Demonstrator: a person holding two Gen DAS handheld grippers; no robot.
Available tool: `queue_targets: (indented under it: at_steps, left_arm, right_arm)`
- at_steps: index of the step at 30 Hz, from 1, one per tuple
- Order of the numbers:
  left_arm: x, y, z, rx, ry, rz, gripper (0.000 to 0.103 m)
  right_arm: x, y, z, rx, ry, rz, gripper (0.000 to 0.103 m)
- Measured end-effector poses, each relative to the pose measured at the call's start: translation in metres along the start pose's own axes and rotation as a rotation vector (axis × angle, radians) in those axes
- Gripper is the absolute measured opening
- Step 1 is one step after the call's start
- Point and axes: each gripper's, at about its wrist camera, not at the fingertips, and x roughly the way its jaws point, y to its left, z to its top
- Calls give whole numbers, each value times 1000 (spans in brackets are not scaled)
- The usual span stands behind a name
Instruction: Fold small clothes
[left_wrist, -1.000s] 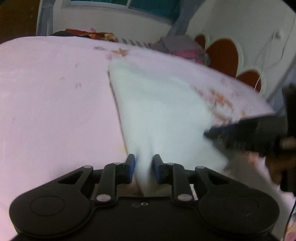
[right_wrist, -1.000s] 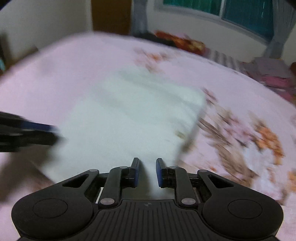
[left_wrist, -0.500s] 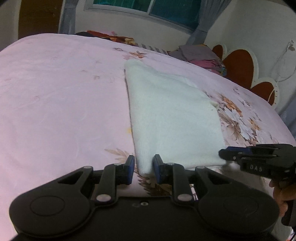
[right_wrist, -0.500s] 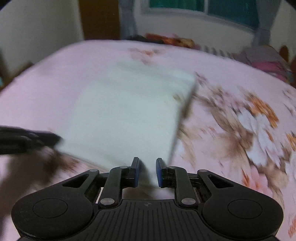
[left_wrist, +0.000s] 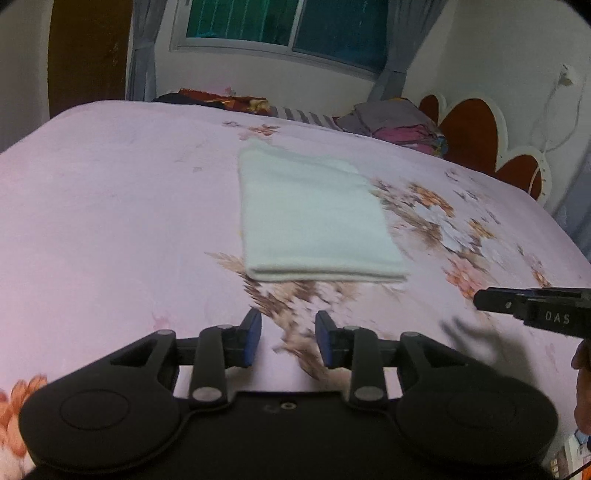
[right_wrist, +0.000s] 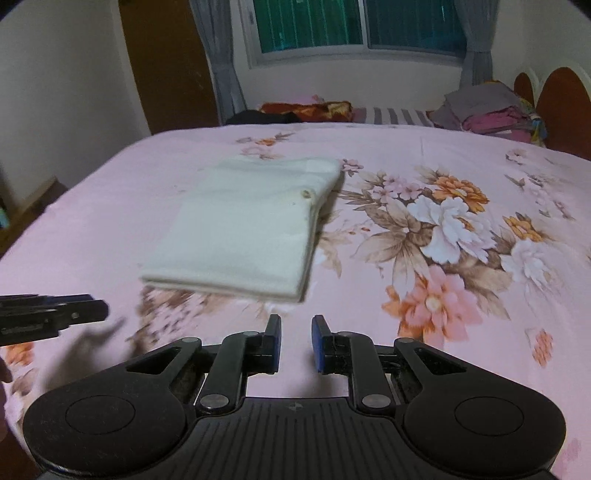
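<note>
Pink floral bed (right_wrist: 424, 155); curtained window (right_wrist: 354, 26); brown door (right_wrist: 162, 62).

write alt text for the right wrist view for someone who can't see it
A folded white cloth lies flat on a pink flowered bedsheet, just beyond the right gripper, whose jaws stand apart with nothing between them. The left gripper pokes in from the left edge, also clear of the cloth.

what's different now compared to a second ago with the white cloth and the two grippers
Both grippers let go of the folded white cloth and drew back from its near edge. The left gripper is empty, its jaws opening; the right gripper is empty too, its fingers slightly apart. The cloth now lies flat on the pink floral bedsheet. The clothes pile by the headboard is unchanged.
</note>
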Motion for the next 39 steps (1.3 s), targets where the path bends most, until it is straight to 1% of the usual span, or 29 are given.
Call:
queue_targets:
  at_steps: [3,5,9,12,14,15,16,17,18,19,20,21,24,25,28,30,34,39]
  left_arm:
    - [-22,-19,-5,27,-27,0,38]
    - [-37,-30,-10,38,-53,-4,40]
    - [-66,-47,-19,50,-91,-7,44]
    - [-85,-59,-25,64,-114,-4,52]
    - [-101,-67,-30,75,-138,5,73]
    - [-110,-72,-33,82,-155,15,80]
    - [-116,-75,-35,87,-169,27,97]
    - [-124,-77,-38,94,-188,46,102]
    - [-134,-81,-42,99,-216,70,103]
    - [-139,-83,-45,100,-224,81,103]
    - [-145,-85,-49,101,-219,91,103]
    - [-148,-86,-51,101,-211,97,103]
    - [-159,-89,-63,97,-205,121,103]
    - [-161,-90,-65,95,-207,124,103]
    - [-167,-91,-72,71,-202,110,103]
    - [-170,-93,-74,62,-212,98,103]
    - [-180,-100,-73,80,-245,96,103]
    - [-187,-109,-71,95,-272,89,103]
  right_arm:
    - [-24,8,-13,2,-18,5,19]
    - [-39,12,-20,4,-35,1,19]
    - [-73,17,-30,4,-64,26,19]
    - [-100,25,-36,-16,-98,25,19]
    - [-114,28,-37,-11,-111,22,19]
    - [-120,29,-38,-7,-111,20,19]
    - [-126,30,-38,-2,-105,17,19]
    - [-130,31,-39,3,-97,11,19]
    - [-135,33,-41,7,-88,-6,42]
    - [-138,34,-44,12,-83,-36,71]
    - [-145,35,-48,18,-103,-73,102]
    - [-153,36,-54,12,-142,-80,103]
    - [-167,38,-66,2,-146,-114,103]
    - [-175,38,-71,21,-166,-125,103]
    - [-198,36,-83,54,-221,-149,103]
    - [-210,35,-86,60,-252,-163,103]
    - [-227,35,-86,65,-278,-162,103]
    - [-236,36,-88,57,-293,-163,103]
